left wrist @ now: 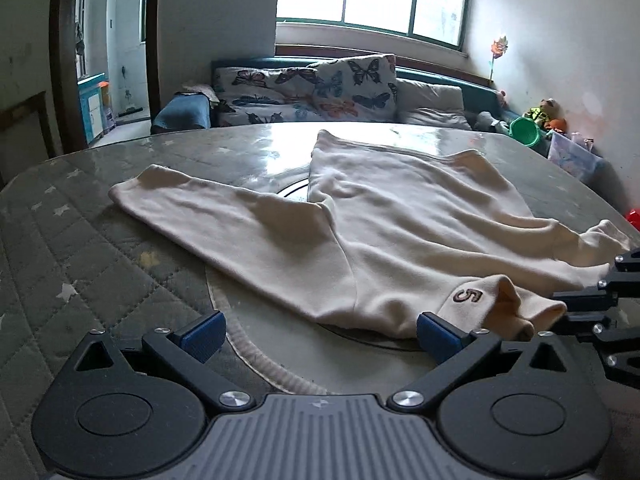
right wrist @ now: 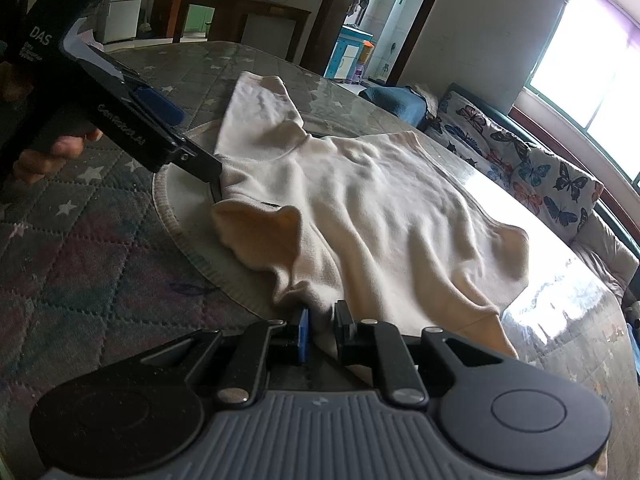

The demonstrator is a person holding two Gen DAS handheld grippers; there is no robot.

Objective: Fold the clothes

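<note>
A cream sweatshirt (left wrist: pixel 400 220) lies spread on the round table (left wrist: pixel 80 220), one sleeve stretched to the left and a cuff marked "5" (left wrist: pixel 466 296) at the near edge. My left gripper (left wrist: pixel 320 336) stands open just short of the garment's near edge, its right pad beside that cuff. In the right wrist view the sweatshirt (right wrist: pixel 380 208) fills the middle, and my right gripper (right wrist: pixel 322 320) is shut on a bunched fold at its near edge. The left gripper's fingers (right wrist: pixel 200 166) reach the garment from the upper left, held by a hand (right wrist: pixel 52 152).
A quilted star-pattern cover and a round pale mat (left wrist: pixel 248 344) lie under the garment. Behind the table stands a sofa with butterfly cushions (left wrist: pixel 304 88). A green bucket (left wrist: pixel 526 130) and toys sit at the far right, a doorway (left wrist: pixel 112 60) at the left.
</note>
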